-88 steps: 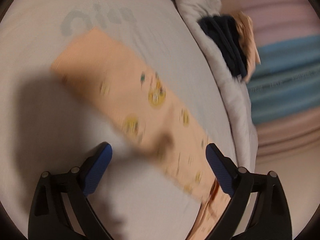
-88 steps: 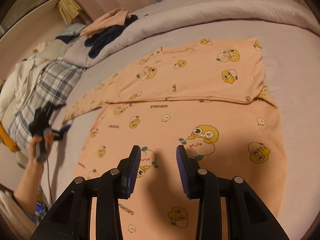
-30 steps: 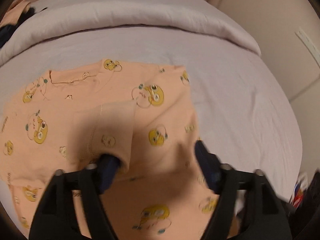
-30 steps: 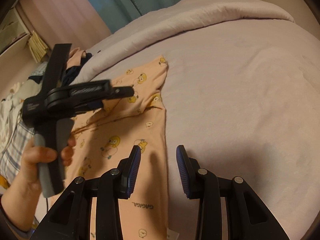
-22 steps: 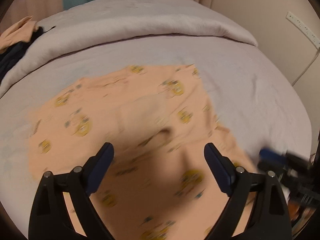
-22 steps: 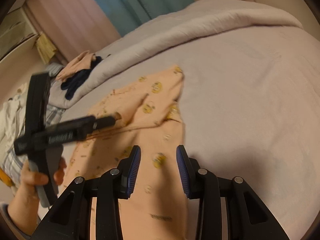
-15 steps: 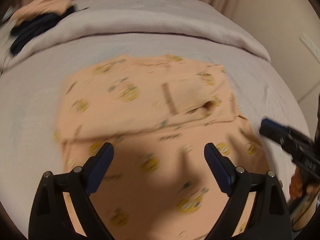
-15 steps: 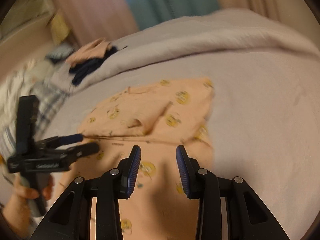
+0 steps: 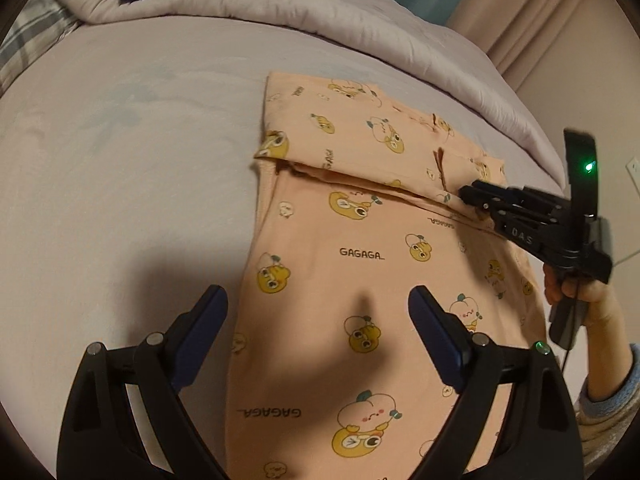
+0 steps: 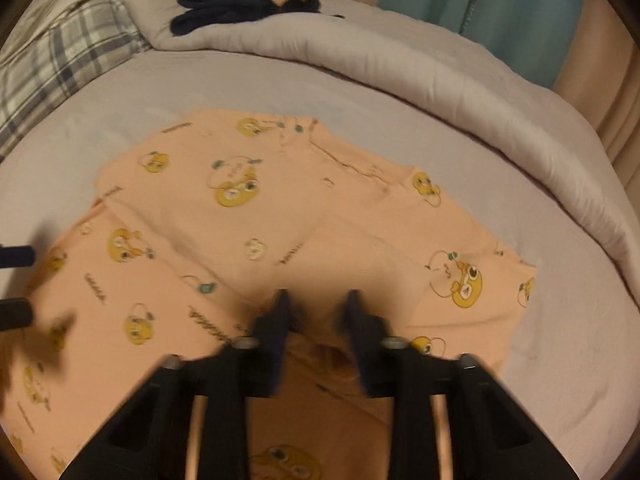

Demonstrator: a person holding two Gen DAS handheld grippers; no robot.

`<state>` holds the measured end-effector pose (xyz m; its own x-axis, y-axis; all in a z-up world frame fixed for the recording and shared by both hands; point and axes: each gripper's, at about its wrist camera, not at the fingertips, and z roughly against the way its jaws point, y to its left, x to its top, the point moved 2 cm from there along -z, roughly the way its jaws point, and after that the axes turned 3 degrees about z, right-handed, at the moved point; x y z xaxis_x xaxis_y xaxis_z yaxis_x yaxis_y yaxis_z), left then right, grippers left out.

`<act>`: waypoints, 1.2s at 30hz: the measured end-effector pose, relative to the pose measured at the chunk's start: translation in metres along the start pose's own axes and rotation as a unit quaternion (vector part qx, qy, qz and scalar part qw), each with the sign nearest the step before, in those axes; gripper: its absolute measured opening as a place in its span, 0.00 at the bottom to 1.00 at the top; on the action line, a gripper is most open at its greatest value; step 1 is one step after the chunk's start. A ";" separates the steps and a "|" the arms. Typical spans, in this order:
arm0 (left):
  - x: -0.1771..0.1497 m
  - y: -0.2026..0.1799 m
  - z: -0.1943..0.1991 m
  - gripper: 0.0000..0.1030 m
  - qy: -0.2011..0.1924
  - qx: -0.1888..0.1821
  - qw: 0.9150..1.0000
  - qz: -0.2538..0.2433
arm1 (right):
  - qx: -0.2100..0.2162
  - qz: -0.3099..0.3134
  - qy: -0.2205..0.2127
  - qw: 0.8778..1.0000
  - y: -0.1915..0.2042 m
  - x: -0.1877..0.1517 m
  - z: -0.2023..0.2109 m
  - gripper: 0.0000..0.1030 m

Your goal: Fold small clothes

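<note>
A peach shirt with yellow cartoon prints (image 9: 360, 240) lies flat on the grey bed, its top part and sleeves folded over the body. My left gripper (image 9: 318, 312) is open and empty, hovering above the shirt's lower left part. My right gripper (image 10: 316, 304) is open, low over the fold line at the shirt's right side; it also shows in the left wrist view (image 9: 466, 192) with its tips at the folded edge. In the right wrist view the shirt (image 10: 240, 208) fills the middle, and the left gripper's fingertips (image 10: 16, 256) show at the left edge.
A rolled grey duvet (image 9: 320, 12) runs along the far side of the bed. Dark blue and peach clothes (image 10: 248, 4) are piled on it. A plaid pillow (image 10: 48, 68) lies at far left. Teal and pink curtains (image 10: 500, 4) hang behind.
The left sleeve has been laid over the shirt and let go. My left gripper has drawn back to the lower left. My right gripper has dropped to the folded edge.
</note>
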<state>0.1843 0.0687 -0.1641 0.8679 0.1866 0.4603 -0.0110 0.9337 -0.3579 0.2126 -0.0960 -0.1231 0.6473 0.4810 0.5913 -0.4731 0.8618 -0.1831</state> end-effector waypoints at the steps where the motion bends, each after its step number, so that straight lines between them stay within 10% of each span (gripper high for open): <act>1: 0.003 0.000 -0.001 0.89 0.000 -0.003 1.000 0.003 | 0.003 -0.019 -0.006 1.000 -0.004 0.000 0.003 0.09; 9: -0.006 0.006 0.002 0.89 0.004 -0.009 1.000 -0.002 | 0.097 -0.331 -0.092 0.934 -0.098 -0.072 0.039 0.08; 16: -0.013 0.010 0.004 0.89 0.009 -0.007 1.000 -0.004 | 0.049 -0.415 -0.080 0.905 -0.126 -0.126 0.054 0.09; 22: -0.028 0.017 0.011 0.89 0.016 0.000 1.000 0.003 | 0.089 -0.336 -0.124 0.929 -0.095 -0.086 0.061 0.09; 26: -0.039 0.022 0.018 0.89 0.021 -0.002 1.000 0.009 | 0.028 -0.297 -0.026 0.954 -0.084 -0.087 0.025 0.09; 31: -0.054 0.037 0.032 0.89 0.027 -0.011 0.999 0.025 | 0.034 -0.297 -0.037 0.954 -0.081 -0.103 0.054 0.16; 36: -0.069 0.051 0.045 0.89 0.031 -0.046 0.997 0.054 | 0.083 -0.328 -0.057 0.939 -0.080 -0.143 0.094 0.47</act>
<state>0.1010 0.1172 -0.1773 0.8931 0.2623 0.3655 -0.0620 0.8765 -0.4774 0.1015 -0.2493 -0.1194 0.7679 -0.1725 0.6169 -0.0886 0.9252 0.3690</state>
